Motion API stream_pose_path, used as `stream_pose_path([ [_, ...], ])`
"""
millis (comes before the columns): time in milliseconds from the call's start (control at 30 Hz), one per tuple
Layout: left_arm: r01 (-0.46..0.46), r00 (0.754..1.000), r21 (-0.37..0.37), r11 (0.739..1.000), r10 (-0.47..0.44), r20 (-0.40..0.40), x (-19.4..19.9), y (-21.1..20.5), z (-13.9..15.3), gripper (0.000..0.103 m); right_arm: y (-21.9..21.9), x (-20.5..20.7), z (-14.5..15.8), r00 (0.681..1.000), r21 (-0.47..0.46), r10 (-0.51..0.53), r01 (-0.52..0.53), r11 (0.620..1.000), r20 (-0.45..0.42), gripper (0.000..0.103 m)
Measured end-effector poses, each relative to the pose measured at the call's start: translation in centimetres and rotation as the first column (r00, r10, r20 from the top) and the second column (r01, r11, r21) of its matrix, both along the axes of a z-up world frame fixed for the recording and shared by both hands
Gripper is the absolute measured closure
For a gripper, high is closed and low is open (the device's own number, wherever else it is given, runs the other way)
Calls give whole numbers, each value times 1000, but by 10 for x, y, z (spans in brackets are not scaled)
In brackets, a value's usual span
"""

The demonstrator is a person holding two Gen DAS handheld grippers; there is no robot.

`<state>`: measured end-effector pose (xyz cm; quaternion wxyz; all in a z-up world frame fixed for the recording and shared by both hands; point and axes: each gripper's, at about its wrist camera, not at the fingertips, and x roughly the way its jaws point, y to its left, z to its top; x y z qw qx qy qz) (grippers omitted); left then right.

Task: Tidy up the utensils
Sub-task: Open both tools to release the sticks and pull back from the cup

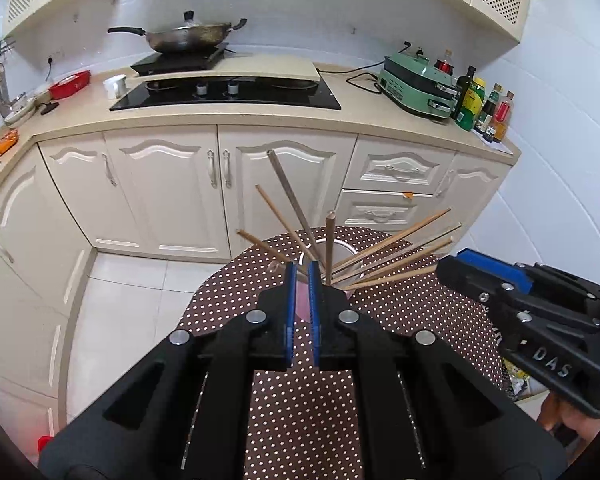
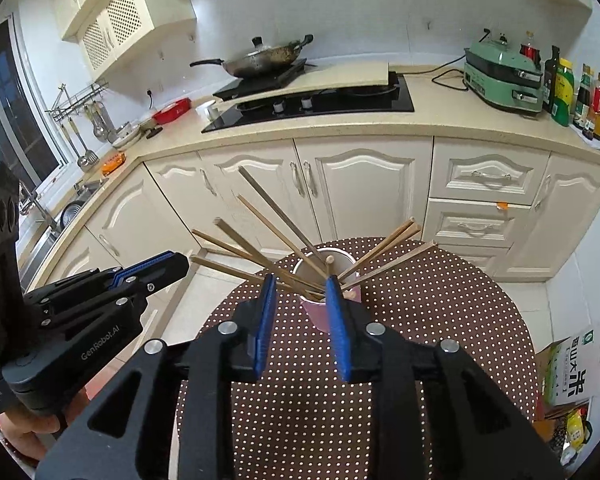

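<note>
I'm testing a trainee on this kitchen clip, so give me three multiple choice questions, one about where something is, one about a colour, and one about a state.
1. Where do the chopsticks stand?
A. in the cup on the table
B. in the wok
C. on the floor

2. What colour are the gripper pads?
A. red
B. blue
C. green

3. How is the right gripper?
A. shut on a chopstick
B. shut and empty
C. open

Answers: 1 A, the sticks fan out of the cup on the dotted cloth. 2 B, both pads show blue. 3 C, its pads stand wide apart either side of the cup, holding nothing.
</note>
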<state>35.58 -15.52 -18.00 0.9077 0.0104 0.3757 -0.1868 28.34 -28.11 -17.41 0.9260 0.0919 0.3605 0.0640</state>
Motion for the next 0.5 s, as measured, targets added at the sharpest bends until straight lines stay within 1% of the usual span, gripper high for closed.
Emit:
stream_pose_path([
  [233,-5,1000,12,1000,4,29,-29,13,10,96,15,-33,15,999,0,0,0,1000,48,75],
  [500,-16,997,16,1000,15,72,-72,38,25,96,34,-74,30,995,-7,-9,9,1000,98,71],
])
